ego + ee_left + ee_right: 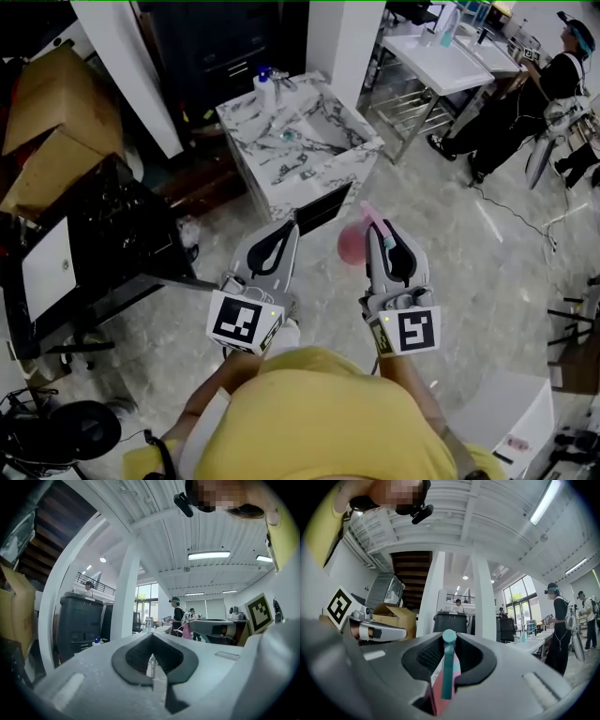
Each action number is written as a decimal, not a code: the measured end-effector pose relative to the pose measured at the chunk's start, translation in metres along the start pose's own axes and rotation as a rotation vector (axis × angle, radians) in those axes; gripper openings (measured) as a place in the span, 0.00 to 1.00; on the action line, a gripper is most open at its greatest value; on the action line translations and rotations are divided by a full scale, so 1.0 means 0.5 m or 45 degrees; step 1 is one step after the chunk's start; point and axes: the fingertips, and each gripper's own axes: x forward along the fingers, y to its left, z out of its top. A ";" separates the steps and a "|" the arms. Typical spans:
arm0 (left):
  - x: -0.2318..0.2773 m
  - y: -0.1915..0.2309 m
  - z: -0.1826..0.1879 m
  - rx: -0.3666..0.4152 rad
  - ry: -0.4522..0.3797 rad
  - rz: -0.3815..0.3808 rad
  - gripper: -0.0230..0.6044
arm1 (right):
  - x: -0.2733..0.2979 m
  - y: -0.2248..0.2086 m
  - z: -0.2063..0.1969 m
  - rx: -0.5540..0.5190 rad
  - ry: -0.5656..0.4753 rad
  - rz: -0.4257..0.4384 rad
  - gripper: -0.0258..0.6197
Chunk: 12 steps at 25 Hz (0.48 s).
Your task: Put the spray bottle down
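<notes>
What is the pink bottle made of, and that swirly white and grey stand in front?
The spray bottle looks like plastic: a smooth pink body, slightly see-through, with a teal trigger. The stand looks like polished marble, going by the grey veins on glossy white, though it may be only a marble-look surface.

We see a sink stand (pixel 349 131) with a gray and white stone look. A small bottle with a blue top (pixel 263 86) stands on its far corner. Brown cardboard boxes (pixel 47 131) sit at the left, near a white post (pixel 127 70). At the far right, a person in black (pixel 506 112) is near a white table (pixel 441 61).
</notes>
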 end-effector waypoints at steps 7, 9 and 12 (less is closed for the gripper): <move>0.096 0.083 -0.017 -0.010 0.014 -0.054 0.04 | 0.113 -0.035 -0.025 0.002 0.009 -0.041 0.14; 0.112 0.101 -0.021 -0.012 0.011 -0.062 0.04 | 0.132 -0.041 -0.030 -0.005 0.007 -0.050 0.14; 0.129 0.118 -0.024 -0.022 0.003 -0.069 0.04 | 0.147 -0.055 -0.036 -0.011 0.007 -0.071 0.14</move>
